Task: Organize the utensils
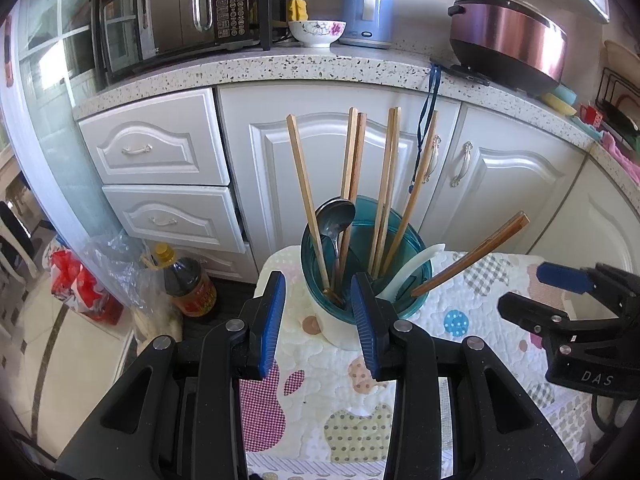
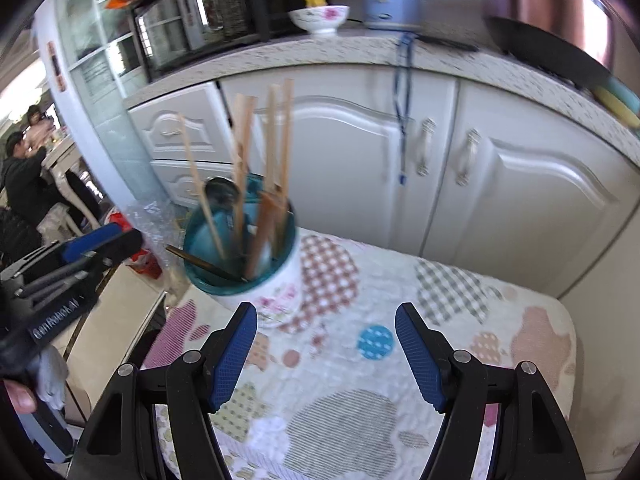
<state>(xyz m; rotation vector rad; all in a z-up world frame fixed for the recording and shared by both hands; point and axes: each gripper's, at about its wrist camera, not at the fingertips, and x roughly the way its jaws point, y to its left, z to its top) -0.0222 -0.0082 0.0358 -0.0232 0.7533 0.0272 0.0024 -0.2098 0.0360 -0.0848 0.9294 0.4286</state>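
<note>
On a quilted patchwork-print cloth (image 1: 472, 320) stands the white cup-shaped utensil holder with a teal translucent rim (image 1: 366, 276), near the cloth's far left edge. It holds wooden chopsticks (image 1: 352, 160), a metal spoon (image 1: 335, 216), a white plastic spoon (image 1: 416, 264) and a darker pair of chopsticks (image 1: 472, 254) leaning far out over the rim. The left gripper (image 1: 318, 312) hovers just before the holder, jaws spread and empty; the right gripper (image 2: 326, 356) hangs over bare cloth, jaws also spread, nothing between them. A bump from either could tip the top-heavy holder off the edge, or flick out the leaning pair. Letters "DAS" show on the right gripper's body.
</note>
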